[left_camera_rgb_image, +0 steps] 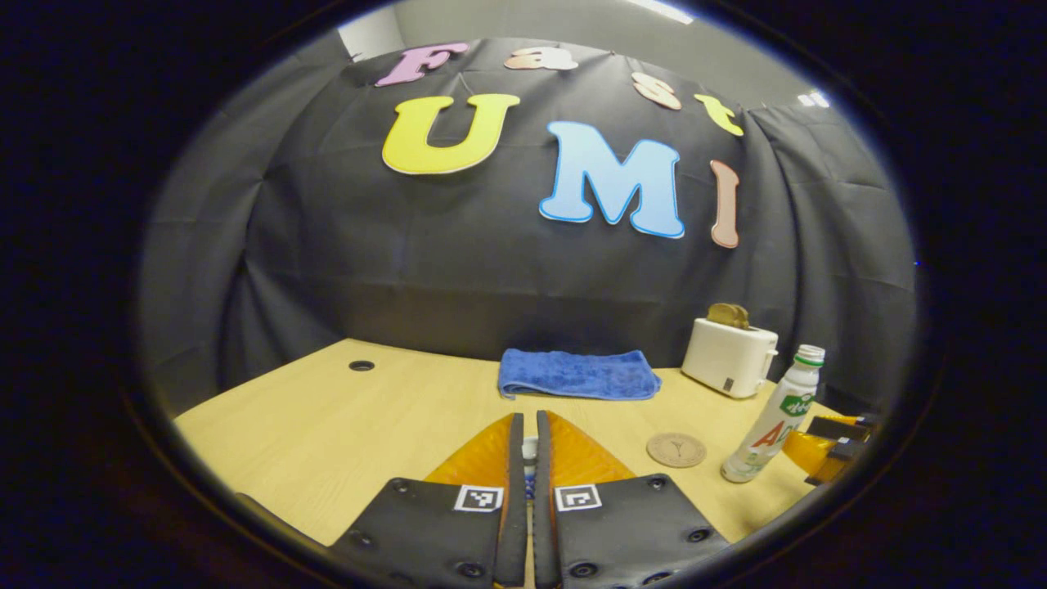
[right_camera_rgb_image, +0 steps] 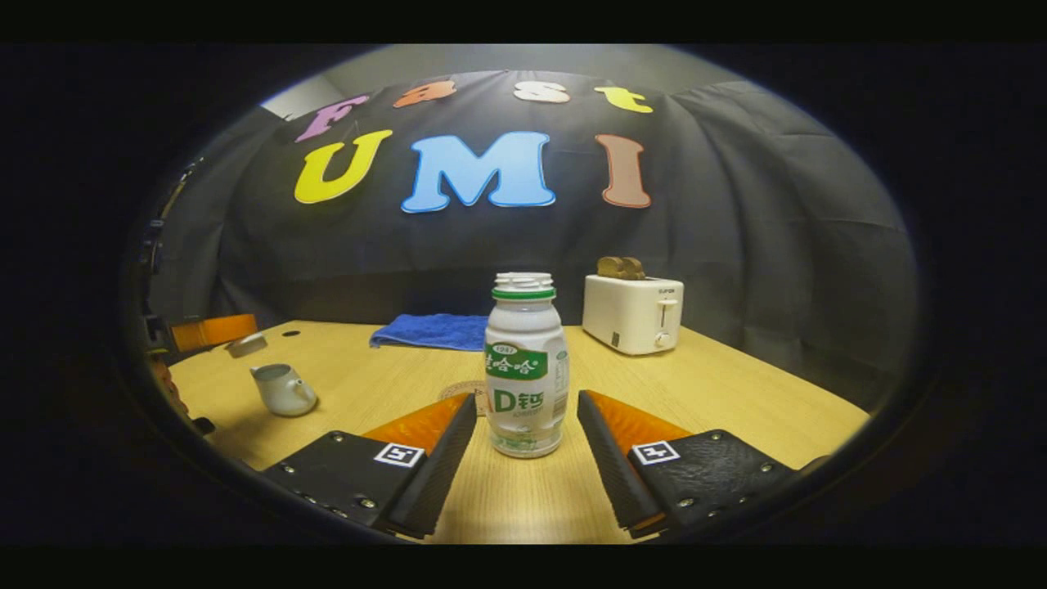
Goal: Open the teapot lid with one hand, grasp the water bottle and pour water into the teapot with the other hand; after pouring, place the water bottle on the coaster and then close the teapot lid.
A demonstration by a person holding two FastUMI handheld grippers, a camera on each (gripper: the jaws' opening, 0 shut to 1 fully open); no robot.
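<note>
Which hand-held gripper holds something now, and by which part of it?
The left hand-held gripper is shut on the teapot lid, seemingly by its knob. The right hand-held gripper holds nothing: its fingers stand open either side of the water bottle.

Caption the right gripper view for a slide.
Right gripper open around the upright water bottle; lidless teapot at left.

Wooden table [right_camera_rgb_image: 720, 393] carries bottle [right_camera_rgb_image: 526, 368], teapot [right_camera_rgb_image: 280, 388], coaster [left_camera_rgb_image: 676, 449], blue towel [left_camera_rgb_image: 578, 374]; toaster [right_camera_rgb_image: 631, 313] at back
</note>
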